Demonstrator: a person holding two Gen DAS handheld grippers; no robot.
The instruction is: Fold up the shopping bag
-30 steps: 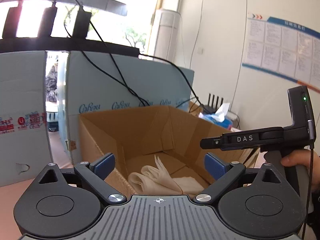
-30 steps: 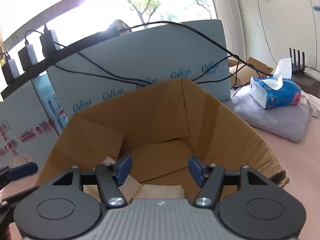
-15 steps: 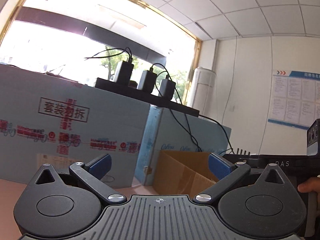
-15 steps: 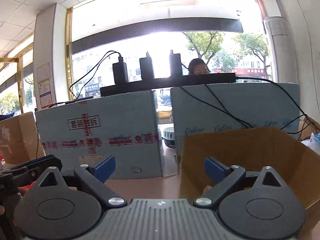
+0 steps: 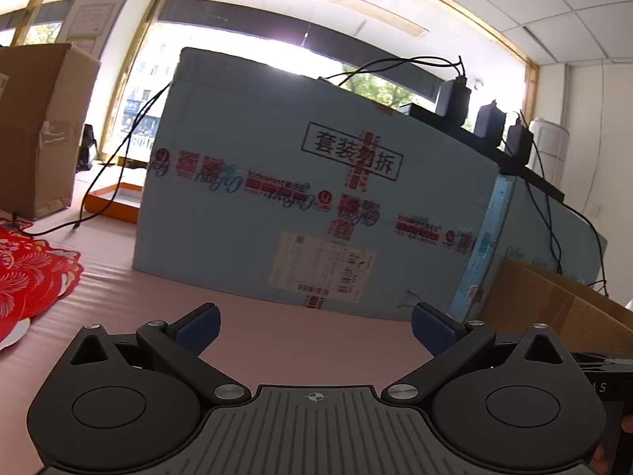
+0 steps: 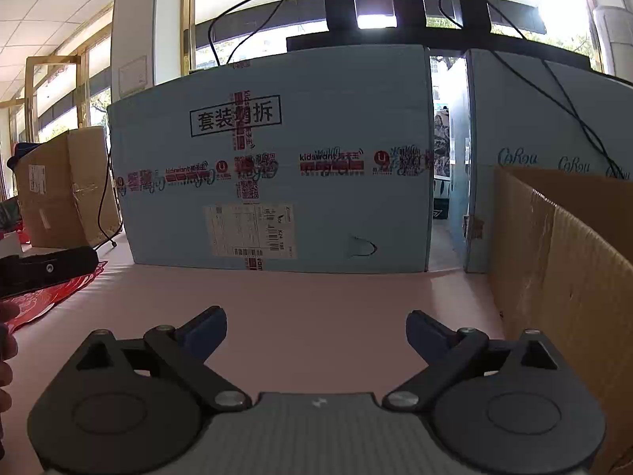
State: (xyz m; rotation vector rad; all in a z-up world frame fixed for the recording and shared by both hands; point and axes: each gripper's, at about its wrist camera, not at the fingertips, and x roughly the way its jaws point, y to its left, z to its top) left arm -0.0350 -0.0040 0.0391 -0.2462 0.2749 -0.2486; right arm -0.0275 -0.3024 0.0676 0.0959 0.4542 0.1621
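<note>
Progress on folding cannot be judged from the bag itself: no shopping bag shows in either wrist view, so where it lies now cannot be told. Both grippers are empty. The left gripper point(image 5: 314, 326) has its blue-padded fingers point(image 5: 198, 326) spread wide with only bare tabletop between them. The right gripper point(image 6: 316, 330) is likewise spread wide; its jaws have just been opening, and nothing sits between them. If more folding is left, a bag would need to be found first.

Ahead of both sets of fingers lies an open stretch of pink tabletop point(image 6: 316, 297), good room for laying cloth flat. Beyond the fingertips that stretch ends at a large pale blue printed carton point(image 6: 277, 166), standing upright like a wall. To the right of the right gripper's fingers, close by, rises the corrugated side of an open brown cardboard box point(image 6: 554, 261). To the left of the left gripper's fingers, a red paper cutting point(image 5: 31, 273) lies flat on the table. In the right wrist view the left tool's black body point(image 6: 47, 269) reaches in at the left edge.
</note>
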